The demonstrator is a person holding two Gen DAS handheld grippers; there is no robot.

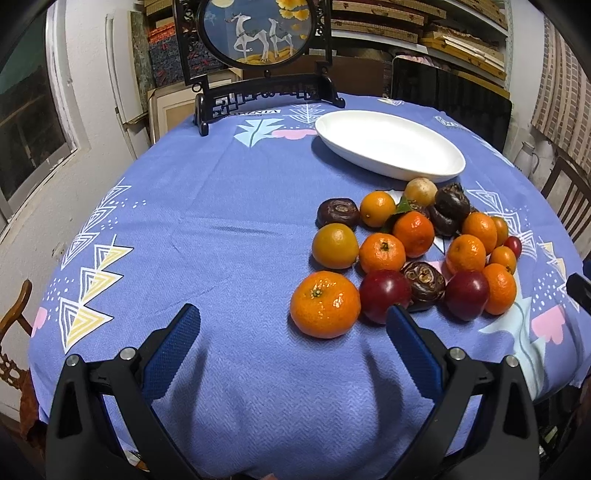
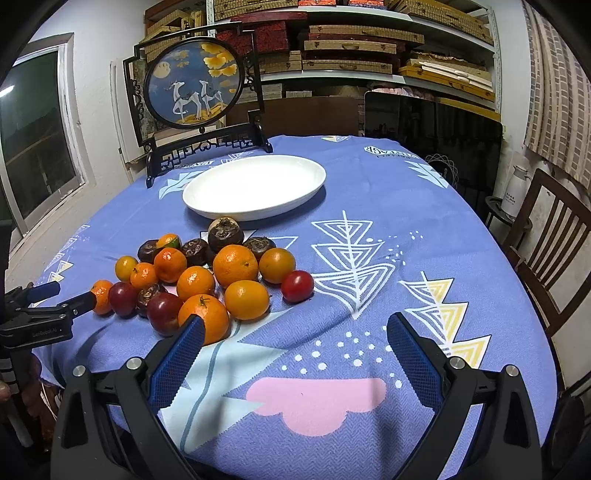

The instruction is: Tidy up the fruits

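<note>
A pile of fruit lies on the blue tablecloth: several oranges, with the nearest one point(image 1: 325, 304) point(image 2: 204, 323) in front, red plums point(image 1: 385, 295) point(image 2: 165, 312), a small red fruit point(image 2: 297, 285) and dark brown water chestnuts point(image 1: 423, 282) point(image 2: 225, 234). An empty white oval plate point(image 1: 389, 146) point(image 2: 255, 186) sits just behind the pile. My left gripper point(image 1: 293, 319) is open and empty, low over the cloth, left of the pile. My right gripper point(image 2: 295, 328) is open and empty, right of the pile. The left gripper also shows in the right wrist view point(image 2: 55, 297).
A black-framed round deer picture point(image 1: 258, 33) point(image 2: 194, 86) stands at the table's far edge. Wooden chairs stand at the right point(image 2: 546, 251) and left point(image 1: 14, 317). A black panel point(image 2: 432, 133) and shelves of boxes are behind. A white jug point(image 2: 517, 192) is on a stand.
</note>
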